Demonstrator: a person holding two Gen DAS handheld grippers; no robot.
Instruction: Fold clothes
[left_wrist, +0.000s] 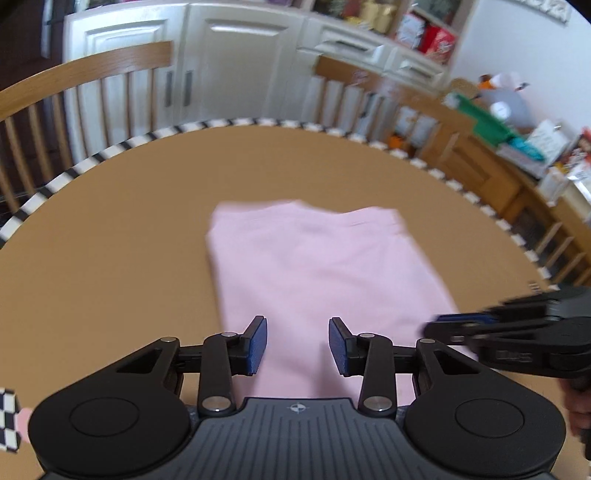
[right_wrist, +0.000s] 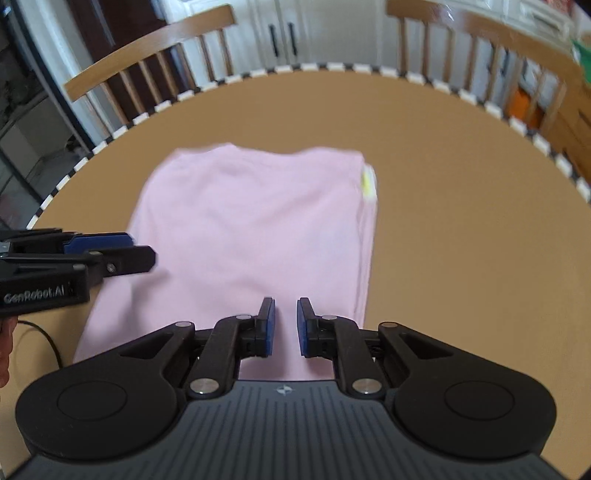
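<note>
Pink garment (right_wrist: 255, 236) lay flat and folded into a long rectangle near the middle of the brown table (right_wrist: 461, 221), its near end running under both tools I was steering. Largest thing before me was that table, with bare brown surface on every side of the cloth and most of it to the right in the right wrist view. A black-and-white checked border (left_wrist: 110, 151) ran along the far table edge, and wooden chairs (right_wrist: 155, 48) stood just beyond it, with white cabinets (left_wrist: 229, 62) behind them.

From the right wrist camera I could see the garment's right edge stacked in layers, with a small yellowish tag (right_wrist: 367, 181) peeking out near the far corner; the left wrist view did not show that. The left wrist camera instead gave me a cluttered wooden sideboard (left_wrist: 480, 155) on the right with coloured boxes, too blurred to read.

My left gripper (left_wrist: 298, 345) hovered over the cloth's near end with its blue pads (left_wrist: 257, 345) well apart, holding nothing. My right gripper (right_wrist: 286, 326) sat over the same end with a narrower gap between its pads, also empty. In the right wrist view the left tool came in from the side, and on its body I read "GenRobot.AI" (right_wrist: 35, 293). A dark cable (right_wrist: 48, 339) lay on the table below it.
</note>
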